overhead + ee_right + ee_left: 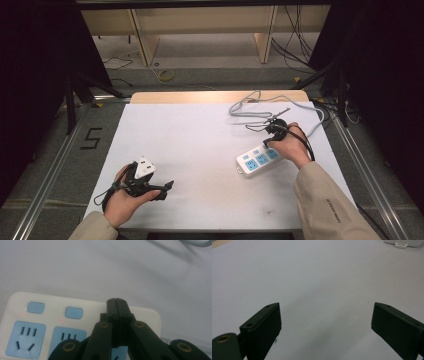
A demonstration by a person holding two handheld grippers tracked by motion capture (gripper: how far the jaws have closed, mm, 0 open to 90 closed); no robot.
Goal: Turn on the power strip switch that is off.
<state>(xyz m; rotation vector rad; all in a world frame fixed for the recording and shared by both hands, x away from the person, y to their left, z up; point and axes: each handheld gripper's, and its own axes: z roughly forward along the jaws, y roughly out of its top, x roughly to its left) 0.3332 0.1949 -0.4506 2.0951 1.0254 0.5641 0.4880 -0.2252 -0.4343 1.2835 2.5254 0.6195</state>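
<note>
Two grippers: right gripper (266,142) fingers closed, over power strip (257,160), left gripper (167,186) fingers apart, low on table (200,140).

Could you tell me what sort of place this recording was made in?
Probably a lab recording bench: a white-covered table inside a metal rail frame, loose cables on the grey floor, and a white and blue power strip.

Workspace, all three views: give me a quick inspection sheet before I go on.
Surface: white table top, bare in the middle.
Job's things: white power strip with blue sockets; two small red lights lit by its blue buttons.
Clutter: nothing seen.
Grippers: right gripper shut, tips over the strip near a third button; left gripper open, nothing between the jaws.
Cables: grey cord looped at the far right of the table.
Surroundings: dark floor, wooden shelving behind, loose wires beyond the table.
</note>
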